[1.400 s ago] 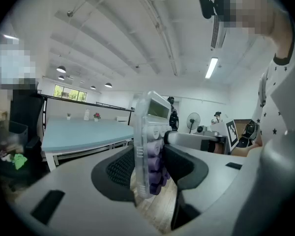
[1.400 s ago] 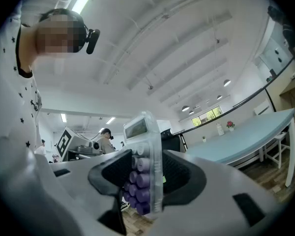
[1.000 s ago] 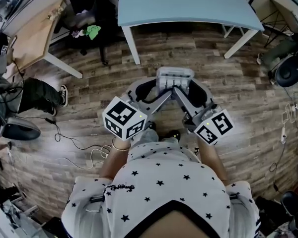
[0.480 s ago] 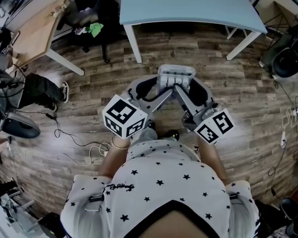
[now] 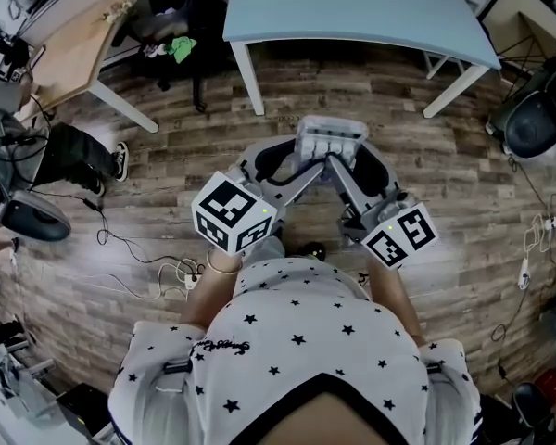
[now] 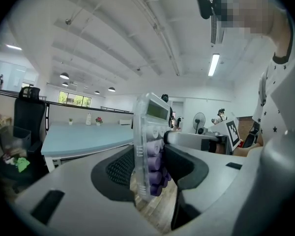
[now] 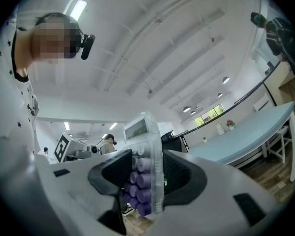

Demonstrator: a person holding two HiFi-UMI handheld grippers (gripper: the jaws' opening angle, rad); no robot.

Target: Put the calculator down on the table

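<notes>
Wood-plank floor [image 5: 463,184] fills the head view, with nothing under the load except that floor.

- Calculator [image 5: 329,142]: clear housing, purple keys, grey display. It's held in the air in front of the person, short of the near edge of the light blue table [image 5: 352,7] and not touching it.
- Left gripper [image 5: 308,163]: jaws clamped on the calculator. In the left gripper view it [image 6: 150,146] stands on edge between the pads, one pad on the back and the other on the key side.
- Right gripper [image 5: 341,165]: also clamped on it. The right gripper view shows the same unit [image 7: 145,171] upright between ribbed pads, display end up.
- The two grippers converge on the calculator from either side and form a V. The marker cubes [image 5: 233,216] and [image 5: 398,236] sit nearer the body.
- The table is bare on top with white legs. It shows beyond the jaws in both gripper views [image 6: 83,136] [image 7: 246,136].
- Surroundings: star-print shirt [image 5: 306,360] at the bottom of the head view, wooden desk [image 5: 74,49] upper left with a green cloth [image 5: 178,49] beside it, loose cables [image 5: 139,267] on the floor at left, and a dark chair [image 5: 537,123] at the right edge.
</notes>
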